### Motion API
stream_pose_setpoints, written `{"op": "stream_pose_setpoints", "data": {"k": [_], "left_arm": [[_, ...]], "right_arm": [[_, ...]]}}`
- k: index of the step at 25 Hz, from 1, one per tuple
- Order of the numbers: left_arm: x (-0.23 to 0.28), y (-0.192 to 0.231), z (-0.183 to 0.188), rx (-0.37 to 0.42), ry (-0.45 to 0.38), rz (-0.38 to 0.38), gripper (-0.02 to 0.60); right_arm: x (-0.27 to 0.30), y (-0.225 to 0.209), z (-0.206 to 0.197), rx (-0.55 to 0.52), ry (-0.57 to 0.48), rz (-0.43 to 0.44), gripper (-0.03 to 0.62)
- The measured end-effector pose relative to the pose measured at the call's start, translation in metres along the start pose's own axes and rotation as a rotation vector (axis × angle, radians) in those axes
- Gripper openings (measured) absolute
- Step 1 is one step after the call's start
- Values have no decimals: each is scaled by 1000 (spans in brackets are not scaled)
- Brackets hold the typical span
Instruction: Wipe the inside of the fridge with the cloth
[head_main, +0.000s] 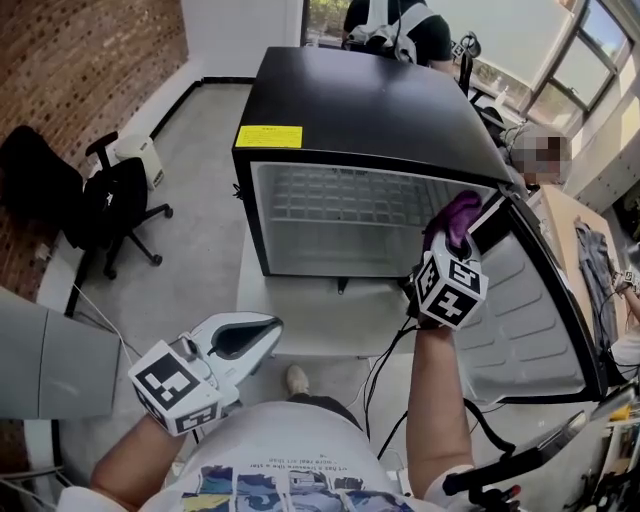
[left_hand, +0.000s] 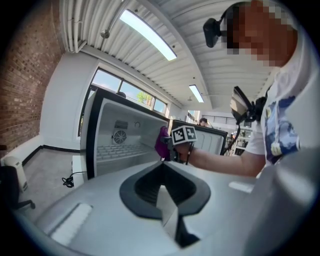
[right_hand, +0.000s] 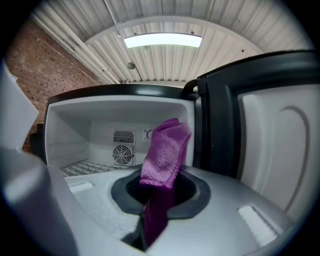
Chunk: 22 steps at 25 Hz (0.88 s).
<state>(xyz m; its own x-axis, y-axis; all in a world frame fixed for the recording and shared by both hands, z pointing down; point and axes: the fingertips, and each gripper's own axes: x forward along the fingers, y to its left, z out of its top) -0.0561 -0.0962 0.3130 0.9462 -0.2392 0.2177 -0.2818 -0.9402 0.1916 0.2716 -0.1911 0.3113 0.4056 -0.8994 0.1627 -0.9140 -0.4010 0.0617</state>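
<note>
— Where's the cloth?
— The purple cloth (right_hand: 165, 150) is clamped in the right gripper (head_main: 447, 245). It is held up at the right edge of the fridge (head_main: 350, 110) opening, just beside the open door (head_main: 530, 310).
— Is it touching the inside?
— Can't tell. The fan (right_hand: 123, 154) on the far wall sits beyond it.
— And the other one?
— The left gripper (head_main: 245, 337) hangs low and near, jaws together on nothing, well apart from the fridge.

3 cameras, all toward fridge (head_main: 370, 110)
</note>
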Motion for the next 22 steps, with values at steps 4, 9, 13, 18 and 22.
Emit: {"op": "stream_pose_setpoints", "data": {"k": [4,9,13,18,22], "left_arm": [[10,3,3,-3,0,10,6],[14,9,7,1,-1,24,6],[15,16,8,-1,-1,45,6],[19,19,9,-5,2,59,6],[21,23,10,-6,2,67,6]], "right_arm": [[18,3,2,-9,-8,7,55],[40,9,9,11,-19,-7,55],[59,13,13,16,-18,-7,55],[78,19,17,7,-20,11,55],[91,27,20,-14,-18,40,55]]}}
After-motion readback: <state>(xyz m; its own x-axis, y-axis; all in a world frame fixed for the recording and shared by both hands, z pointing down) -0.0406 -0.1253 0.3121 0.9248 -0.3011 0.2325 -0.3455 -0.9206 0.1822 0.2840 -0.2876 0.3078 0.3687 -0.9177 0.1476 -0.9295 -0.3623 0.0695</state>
